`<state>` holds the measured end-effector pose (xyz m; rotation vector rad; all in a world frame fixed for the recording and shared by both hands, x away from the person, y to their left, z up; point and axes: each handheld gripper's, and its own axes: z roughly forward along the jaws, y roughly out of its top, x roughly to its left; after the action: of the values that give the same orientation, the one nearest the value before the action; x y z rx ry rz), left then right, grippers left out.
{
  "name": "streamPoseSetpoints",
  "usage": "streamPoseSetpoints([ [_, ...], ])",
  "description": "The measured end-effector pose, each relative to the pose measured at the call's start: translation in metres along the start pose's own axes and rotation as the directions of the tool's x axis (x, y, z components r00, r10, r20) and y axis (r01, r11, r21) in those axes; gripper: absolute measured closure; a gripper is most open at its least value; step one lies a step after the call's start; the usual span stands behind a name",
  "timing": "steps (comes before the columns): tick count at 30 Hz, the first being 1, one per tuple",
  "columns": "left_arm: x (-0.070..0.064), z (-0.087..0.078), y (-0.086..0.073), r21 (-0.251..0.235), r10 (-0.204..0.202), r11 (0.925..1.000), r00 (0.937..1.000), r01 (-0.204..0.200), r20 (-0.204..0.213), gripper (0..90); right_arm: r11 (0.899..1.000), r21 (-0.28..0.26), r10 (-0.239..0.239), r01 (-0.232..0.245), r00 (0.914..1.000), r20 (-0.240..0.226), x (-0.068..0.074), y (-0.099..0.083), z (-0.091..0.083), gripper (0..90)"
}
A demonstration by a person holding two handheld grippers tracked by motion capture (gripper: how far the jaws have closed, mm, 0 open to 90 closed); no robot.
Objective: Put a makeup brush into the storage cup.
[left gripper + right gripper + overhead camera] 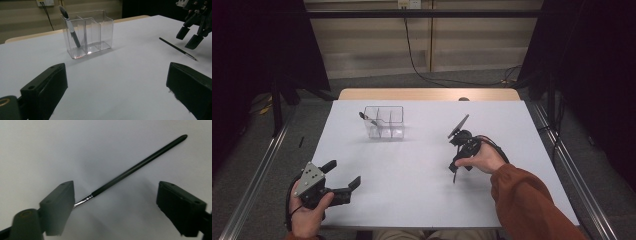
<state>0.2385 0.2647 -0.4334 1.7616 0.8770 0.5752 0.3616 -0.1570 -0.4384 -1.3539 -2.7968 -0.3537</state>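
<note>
- Thin black brush with a silver ferrule (130, 170): lying flat on the white table top (412, 180), right of centre, untouched.
- Right gripper (457, 167): poised just above the brush, pointing down; jaws spread wide to either side of the handle, clear of it.
- Left gripper (343, 179): held at the near left corner of the table, well apart from the brush; jaws spread, gripping nothing.
- Clear plastic three-compartment organiser (87, 33): standing upright toward the far side, a dark-handled brush (70, 27) leaning in its left compartment.
</note>
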Motion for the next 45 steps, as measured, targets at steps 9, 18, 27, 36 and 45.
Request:
streamPoseSetpoints([
  [9,0.000,0.001,0.000,0.004,0.004,1.0000,1.0000,-0.004,-0.006,3.4,1.000,0.030,-0.006,0.006,1.0000,-0.004,0.005,0.001,0.006,28.1],
  [18,0.001,0.001,-0.001,0.013,0.007,0.9999,1.0000,-0.007,-0.006,3.4,0.997,0.071,-0.011,0.011,0.9999,0.002,0.010,0.002,0.014,32.9],
  [27,0.000,0.001,-0.001,0.009,0.003,1.0000,1.0000,-0.003,0.003,3.4,0.996,0.078,-0.054,0.048,0.9964,0.066,0.017,0.002,0.017,36.3],
  [36,0.000,0.000,-0.001,0.012,0.004,0.9999,1.0000,-0.004,0.001,3.4,0.995,0.095,-0.042,0.035,0.9966,0.071,0.015,0.003,0.015,52.7],
  [45,-0.001,0.000,-0.001,0.013,0.008,0.9999,0.9999,-0.008,0.010,3.3,0.992,0.122,-0.024,0.015,0.9972,0.071,0.012,0.004,0.012,74.5],
])
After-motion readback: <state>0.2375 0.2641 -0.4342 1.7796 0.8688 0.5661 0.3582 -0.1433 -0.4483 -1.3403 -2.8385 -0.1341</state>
